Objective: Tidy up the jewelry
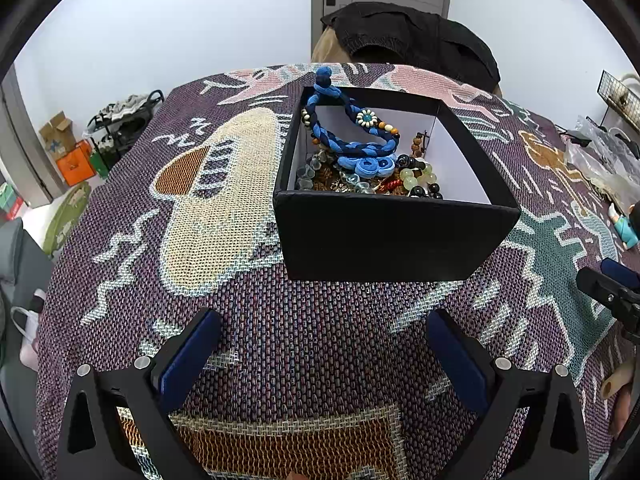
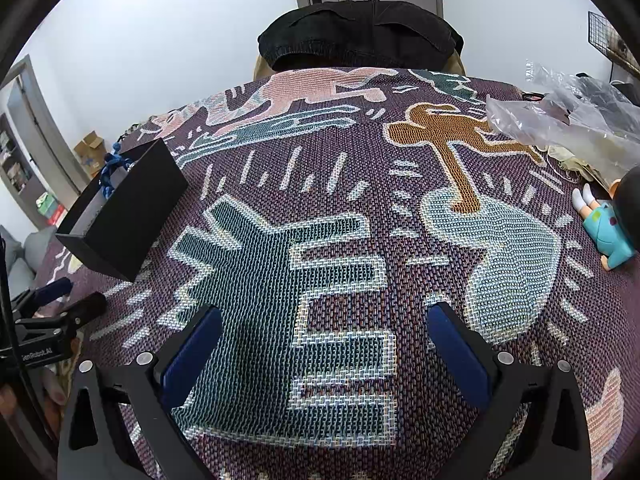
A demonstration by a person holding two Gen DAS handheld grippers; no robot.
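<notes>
A black box (image 1: 384, 236) with a white inside stands on the patterned cloth ahead of my left gripper (image 1: 324, 332). It holds a blue braided necklace (image 1: 352, 144) that leans over the far rim, plus green, black and clear bead bracelets (image 1: 416, 180). My left gripper is open and empty, a little short of the box. My right gripper (image 2: 324, 332) is open and empty over bare cloth. The box (image 2: 124, 216) shows at the left of the right wrist view, with the blue necklace (image 2: 110, 172) poking out.
A woven cloth (image 2: 320, 240) covers the table. Clear plastic bags (image 2: 568, 120) lie at the far right and a small doll (image 2: 608, 232) lies at the right edge. A chair with a black garment (image 1: 408, 40) stands behind the table.
</notes>
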